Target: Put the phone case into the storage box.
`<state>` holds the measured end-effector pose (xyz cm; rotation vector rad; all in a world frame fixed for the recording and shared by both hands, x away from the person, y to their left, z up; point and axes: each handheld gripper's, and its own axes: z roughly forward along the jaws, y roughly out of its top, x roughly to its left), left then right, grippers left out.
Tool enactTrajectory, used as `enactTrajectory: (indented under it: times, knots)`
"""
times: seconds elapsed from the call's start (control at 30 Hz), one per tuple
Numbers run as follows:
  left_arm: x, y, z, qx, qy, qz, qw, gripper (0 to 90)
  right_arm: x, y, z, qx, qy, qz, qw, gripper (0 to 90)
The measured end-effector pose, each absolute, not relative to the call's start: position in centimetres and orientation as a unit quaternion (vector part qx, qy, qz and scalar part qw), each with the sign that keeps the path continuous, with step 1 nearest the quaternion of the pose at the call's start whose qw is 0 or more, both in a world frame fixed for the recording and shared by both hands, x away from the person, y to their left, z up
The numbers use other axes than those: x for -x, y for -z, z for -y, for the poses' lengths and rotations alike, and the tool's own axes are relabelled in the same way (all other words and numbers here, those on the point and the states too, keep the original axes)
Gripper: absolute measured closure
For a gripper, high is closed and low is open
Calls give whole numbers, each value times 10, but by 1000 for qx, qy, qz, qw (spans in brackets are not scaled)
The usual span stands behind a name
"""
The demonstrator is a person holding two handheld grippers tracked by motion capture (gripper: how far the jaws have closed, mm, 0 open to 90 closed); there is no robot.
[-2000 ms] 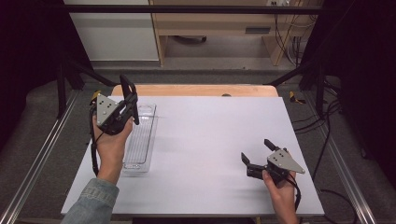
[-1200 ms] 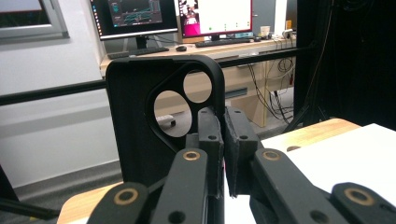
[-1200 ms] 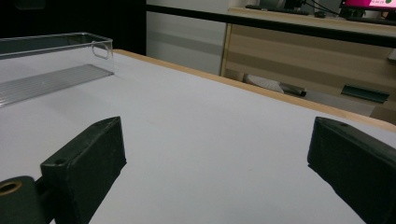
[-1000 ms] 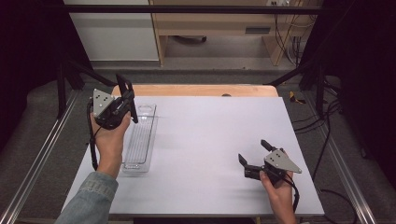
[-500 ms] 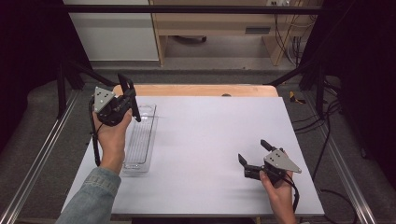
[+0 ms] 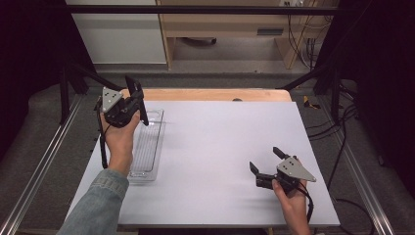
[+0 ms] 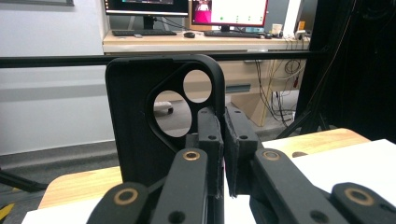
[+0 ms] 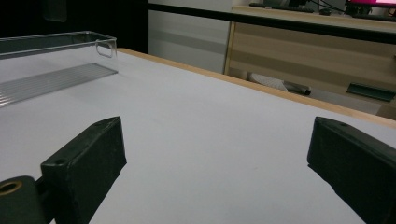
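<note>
Leftmost, upper left of the high view: left gripper point(image 6: 133, 100) clamped on a black phone case point(image 7: 140, 126), held upright above the clear tray point(image 6: 147, 154). Case likely light, thin, somewhat flexible; best pinched along one edge, as here. Lower right: right gripper point(image 6: 266, 160), jaws wide, empty, low over the white bench point(image 6: 220, 147).

The phone case point(image 7: 140, 140) looks like matt black plastic, smooth, with 2 round cut-outs. The tray point(image 6: 149, 142) at the left of the high view is clear glossy plastic with a ribbed floor. The worktop point(image 6: 220, 147) is matt pale, edged in light wood. The fingers point(image 8: 88, 163) are matt black.
</note>
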<state>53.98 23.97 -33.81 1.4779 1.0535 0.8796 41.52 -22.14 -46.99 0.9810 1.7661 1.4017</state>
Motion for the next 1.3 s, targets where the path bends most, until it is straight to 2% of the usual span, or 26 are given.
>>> enactTrajectory:
  times: [0.77, 1.3]
  knots:
    - [-564, 348, -234, -624, -373, -448, 520, 858, -415, 470, 222, -377, -541, -675, 333, 46]
    - [-564, 349, -238, -623, -371, -455, 517, 858, -415, 470, 222, -377, -541, -674, 333, 46]
